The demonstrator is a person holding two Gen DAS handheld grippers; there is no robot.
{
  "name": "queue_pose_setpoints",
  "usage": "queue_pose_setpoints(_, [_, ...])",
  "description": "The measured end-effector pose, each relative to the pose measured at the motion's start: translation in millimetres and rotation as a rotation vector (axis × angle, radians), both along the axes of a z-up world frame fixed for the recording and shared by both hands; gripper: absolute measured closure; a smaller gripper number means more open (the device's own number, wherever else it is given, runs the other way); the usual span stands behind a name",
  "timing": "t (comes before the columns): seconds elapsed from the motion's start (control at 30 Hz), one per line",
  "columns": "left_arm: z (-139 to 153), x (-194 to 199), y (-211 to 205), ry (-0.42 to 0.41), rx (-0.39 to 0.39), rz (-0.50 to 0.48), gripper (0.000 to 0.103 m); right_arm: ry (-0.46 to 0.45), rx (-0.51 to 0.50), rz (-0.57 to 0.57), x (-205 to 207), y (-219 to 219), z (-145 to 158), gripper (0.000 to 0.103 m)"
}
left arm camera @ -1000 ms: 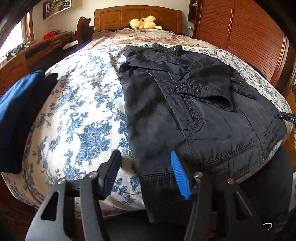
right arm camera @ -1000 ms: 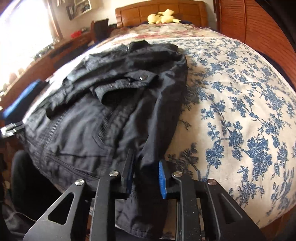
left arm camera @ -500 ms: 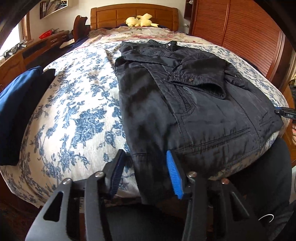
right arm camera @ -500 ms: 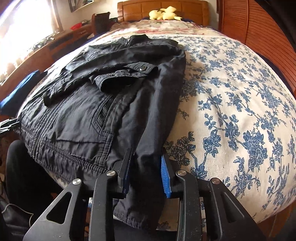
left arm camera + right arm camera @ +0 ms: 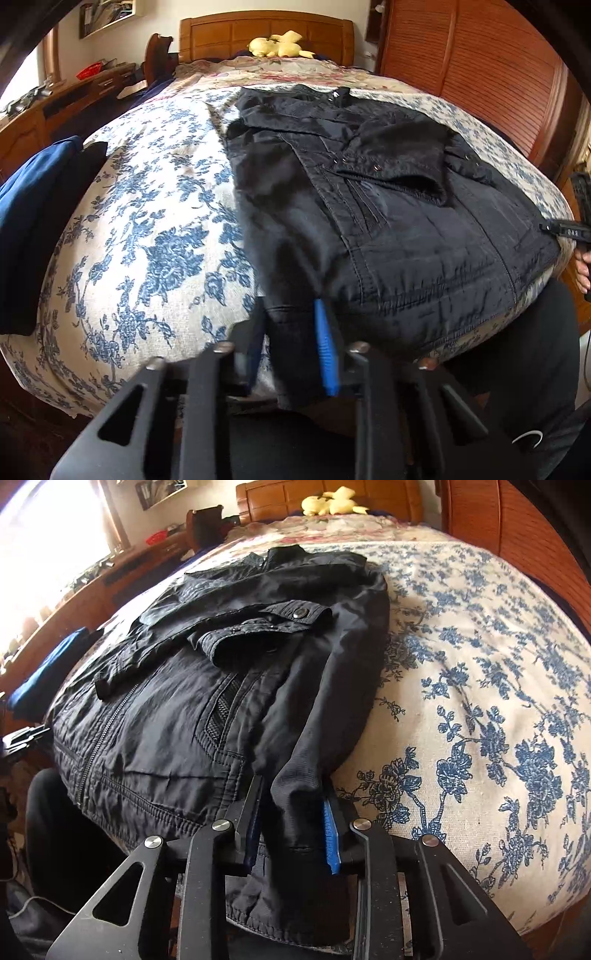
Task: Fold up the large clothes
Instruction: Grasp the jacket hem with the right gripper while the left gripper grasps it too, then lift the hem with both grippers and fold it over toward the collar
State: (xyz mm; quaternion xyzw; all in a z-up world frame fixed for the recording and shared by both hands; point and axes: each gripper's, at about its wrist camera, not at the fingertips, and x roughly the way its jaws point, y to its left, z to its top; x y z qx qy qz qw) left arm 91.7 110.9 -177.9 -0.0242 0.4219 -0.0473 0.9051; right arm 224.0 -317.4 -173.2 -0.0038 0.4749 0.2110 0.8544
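A black jacket (image 5: 388, 206) lies flat on the bed, sleeves folded across its front, hem hanging over the near edge. It also shows in the right wrist view (image 5: 229, 686). My left gripper (image 5: 291, 350) is shut on the jacket's left hem corner, blue pads pressing the fabric. My right gripper (image 5: 293, 830) is shut on the jacket's right hem corner, with cloth bunched between the pads and hanging below. The right gripper's tip shows at the far right of the left wrist view (image 5: 565, 230).
The bed has a blue floral cover (image 5: 147, 240) and a wooden headboard (image 5: 266, 37) with a yellow plush toy (image 5: 280, 44). Folded blue and black clothes (image 5: 33, 206) lie at the bed's left edge. Wooden wardrobe doors (image 5: 480, 74) stand to the right, a desk (image 5: 55, 107) to the left.
My left gripper has closed from open onto the jacket's left hem corner. My right gripper has kept its hold and moved slightly closer in.
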Motion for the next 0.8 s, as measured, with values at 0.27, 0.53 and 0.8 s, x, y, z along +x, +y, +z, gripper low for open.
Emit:
queue_pose_setpoints(0.27, [73,-16,-18,-0.143,0.025,-0.025,0.1,-0.11,0.155,0.003,-6,-10,56,0.096])
queue_pose_setpoints(0.53, [177,-53,-30,-0.334,0.066,-0.042,0.1,-0.278,0.329,0.039,-42,-17,145,0.097])
queue_pose_setpoints(0.8, [250,-113,-26,-0.487,0.056,-0.06,0.1,-0.451,0.404,0.065,-107,-45,226,0.097])
